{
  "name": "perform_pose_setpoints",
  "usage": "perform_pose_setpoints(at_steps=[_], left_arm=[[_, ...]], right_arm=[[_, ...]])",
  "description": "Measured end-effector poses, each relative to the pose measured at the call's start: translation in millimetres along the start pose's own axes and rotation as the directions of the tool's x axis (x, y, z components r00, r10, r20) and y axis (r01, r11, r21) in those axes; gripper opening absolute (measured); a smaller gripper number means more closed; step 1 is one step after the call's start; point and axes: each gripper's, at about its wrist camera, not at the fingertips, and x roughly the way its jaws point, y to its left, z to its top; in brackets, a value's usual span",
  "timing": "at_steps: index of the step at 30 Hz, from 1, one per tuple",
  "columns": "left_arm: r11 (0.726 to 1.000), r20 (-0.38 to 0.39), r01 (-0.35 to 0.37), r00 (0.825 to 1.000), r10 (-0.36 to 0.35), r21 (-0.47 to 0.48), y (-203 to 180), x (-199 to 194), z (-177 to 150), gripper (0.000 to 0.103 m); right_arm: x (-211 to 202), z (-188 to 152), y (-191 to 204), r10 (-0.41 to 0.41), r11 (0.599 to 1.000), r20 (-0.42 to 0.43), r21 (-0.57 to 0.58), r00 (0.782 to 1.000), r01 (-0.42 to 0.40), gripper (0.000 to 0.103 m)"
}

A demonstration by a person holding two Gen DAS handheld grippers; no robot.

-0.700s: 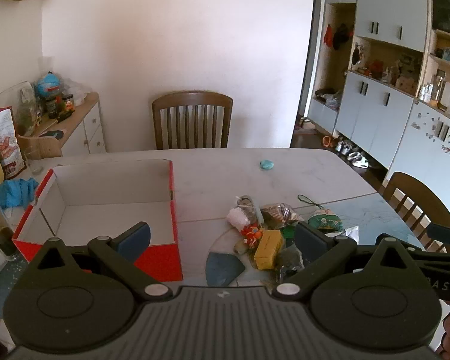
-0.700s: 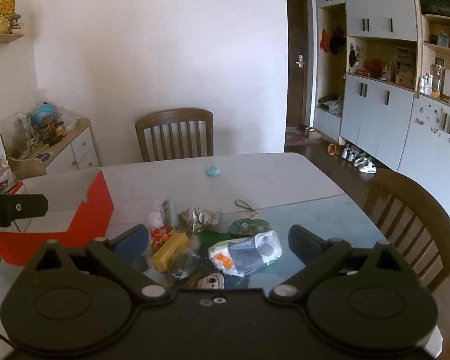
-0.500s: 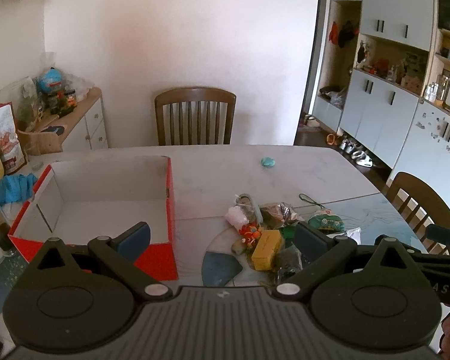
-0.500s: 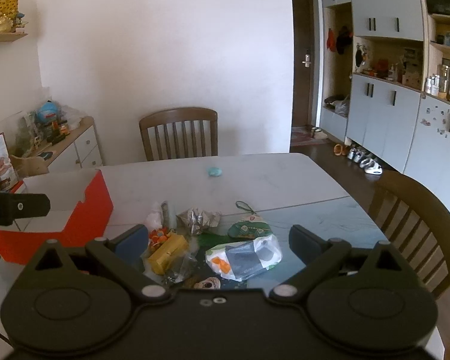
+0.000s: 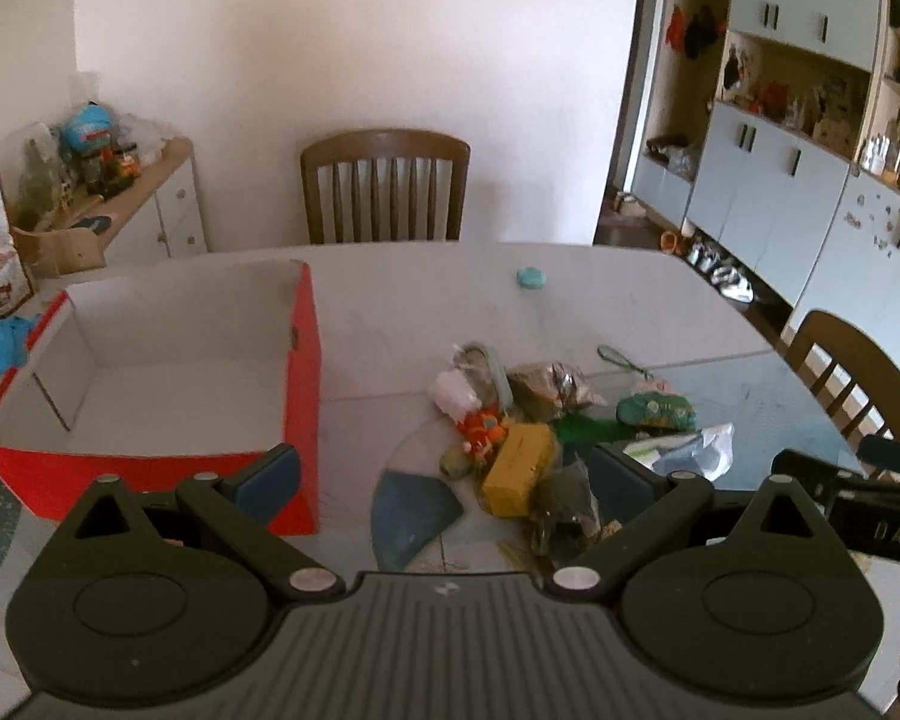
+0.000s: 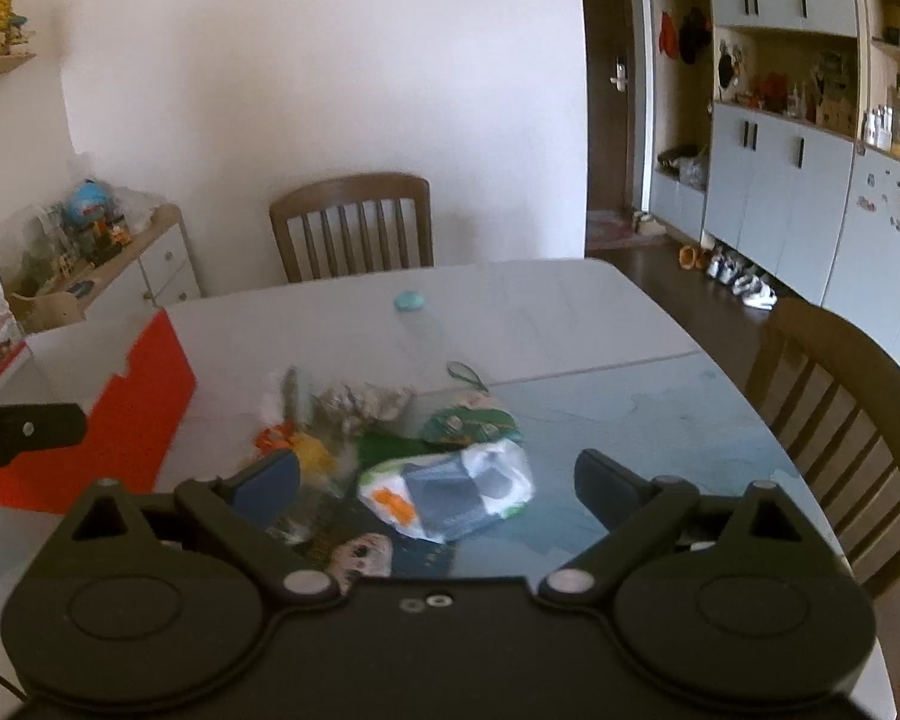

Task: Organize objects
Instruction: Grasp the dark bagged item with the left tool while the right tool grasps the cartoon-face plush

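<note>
A heap of small objects lies mid-table: a yellow block (image 5: pixel 516 468), an orange toy (image 5: pixel 480 427), a crinkled brown wrapper (image 5: pixel 549 383), a green pouch (image 5: pixel 654 411) and a white plastic bag (image 6: pixel 450 495). To their left stands an empty red box (image 5: pixel 150 468) with a white inside. My left gripper (image 5: pixel 444 477) hovers open above the near edge of the heap, nothing between its fingers. My right gripper (image 6: pixel 438 480) is also open, with the white bag lying on the table between and beyond its fingers, untouched.
A small teal object (image 5: pixel 531 277) lies alone at the far side of the table (image 5: pixel 600 312). Wooden chairs stand at the far end (image 5: pixel 384 189) and at the right (image 6: pixel 834 408). A cluttered sideboard (image 5: pixel 120 192) is at the left, cupboards (image 6: pixel 780 180) at the right.
Both grippers have moved a little forward and toward the heap; the red box and the objects sit larger and lower in the views. Nothing was picked up.
</note>
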Motion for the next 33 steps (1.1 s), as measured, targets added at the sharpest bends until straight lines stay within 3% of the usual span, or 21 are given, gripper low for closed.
perform_pose_setpoints(at_steps=[6, 12, 23, 32, 33], left_arm=[[0.998, -0.039, 0.021, 0.999, -0.019, 0.052, -22.4, 29.2, -10.8, 0.103], [0.997, -0.090, 0.040, 0.995, -0.034, 0.061, -41.2, 61.8, -15.9, 0.103], [0.993, -0.138, 0.046, 0.990, -0.031, 0.106, -70.8, 104.2, -28.0, 0.101], [0.983, -0.152, 0.067, 0.988, -0.042, 0.169, -92.8, 114.8, -30.4, 0.077], [0.983, -0.157, 0.069, 0.987, -0.042, 0.169, -94.2, 116.6, -30.3, 0.070]], right_arm=[[22.6, -9.0, -21.1, 0.048, 0.998, -0.062, -0.028, 0.997, -0.050, 0.091], [44.5, -31.3, -16.5, 0.127, 0.978, -0.145, -0.149, 0.981, -0.149, 0.087], [78.3, -51.6, 2.2, 0.243, 0.921, -0.254, -0.242, 0.936, -0.305, 0.071], [100.0, -55.4, 4.0, 0.300, 0.899, -0.288, -0.232, 0.909, -0.371, 0.055], [101.6, -55.5, 4.7, 0.306, 0.897, -0.287, -0.231, 0.908, -0.376, 0.054]])
